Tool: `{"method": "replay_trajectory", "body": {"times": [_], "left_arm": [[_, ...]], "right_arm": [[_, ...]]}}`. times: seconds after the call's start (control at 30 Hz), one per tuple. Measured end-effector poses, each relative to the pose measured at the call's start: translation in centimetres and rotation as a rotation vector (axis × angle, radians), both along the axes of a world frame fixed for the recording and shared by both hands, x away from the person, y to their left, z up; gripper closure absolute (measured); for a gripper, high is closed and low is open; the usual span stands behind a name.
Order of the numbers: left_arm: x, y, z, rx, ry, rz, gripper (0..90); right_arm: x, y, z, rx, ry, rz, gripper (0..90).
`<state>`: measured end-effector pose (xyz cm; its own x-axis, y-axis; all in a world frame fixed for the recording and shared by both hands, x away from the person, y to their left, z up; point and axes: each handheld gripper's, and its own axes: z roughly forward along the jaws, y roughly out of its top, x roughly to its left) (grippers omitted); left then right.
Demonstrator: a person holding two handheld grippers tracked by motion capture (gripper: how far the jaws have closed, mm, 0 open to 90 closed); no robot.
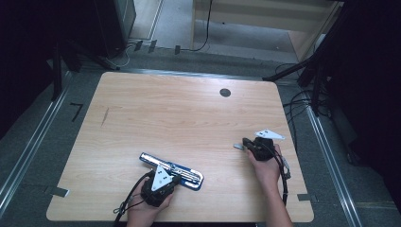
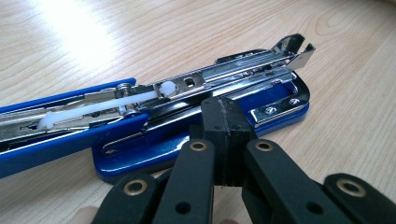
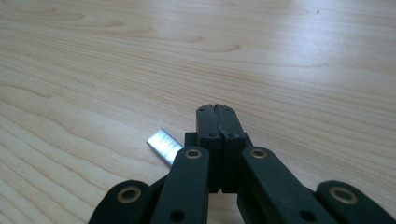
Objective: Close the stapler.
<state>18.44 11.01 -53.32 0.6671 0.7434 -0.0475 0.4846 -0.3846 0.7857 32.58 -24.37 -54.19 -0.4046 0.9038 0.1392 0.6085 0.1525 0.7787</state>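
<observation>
My left gripper [image 1: 166, 178] sits low at the near edge of the table [image 1: 189, 113], my left hand [image 1: 144, 210] wrapped round its body from behind, forearm coming in from the bottom. Its jaws are pressed together with nothing between them, tips pointing away from me and a little rightward. My right gripper [image 1: 247, 143] lies further right and slightly further up the table, my right hand [image 1: 267, 168] behind it. Those jaws are closed tight as well, aimed leftward across the table.

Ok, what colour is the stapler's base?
Glossy dark blue, carrying chrome metal parts; the stapler shows best in the left gripper view.
</observation>
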Motion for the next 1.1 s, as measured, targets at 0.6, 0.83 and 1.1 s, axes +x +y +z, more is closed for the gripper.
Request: {"method": "replay_trajectory", "body": {"times": [0.6, 0.83, 1.1], "left_arm": [[0.0, 0.0, 0.0, 0.001, 0.001, -0.001, 90.0], [0.0, 0.0, 0.0, 0.004, 0.001, -0.001, 90.0], [0.0, 0.0, 0.0, 0.004, 0.001, -0.002, 90.0]], "right_arm": [[-0.6, -0.1, -0.7, 0.002, 0.013, 0.014, 90.0], [-1.4, 0.0, -0.7, 0.003, 0.013, 0.02, 90.0], [-1.8, 0.0, -0.3, 0.042, -0.001, 0.007, 90.0]]}}
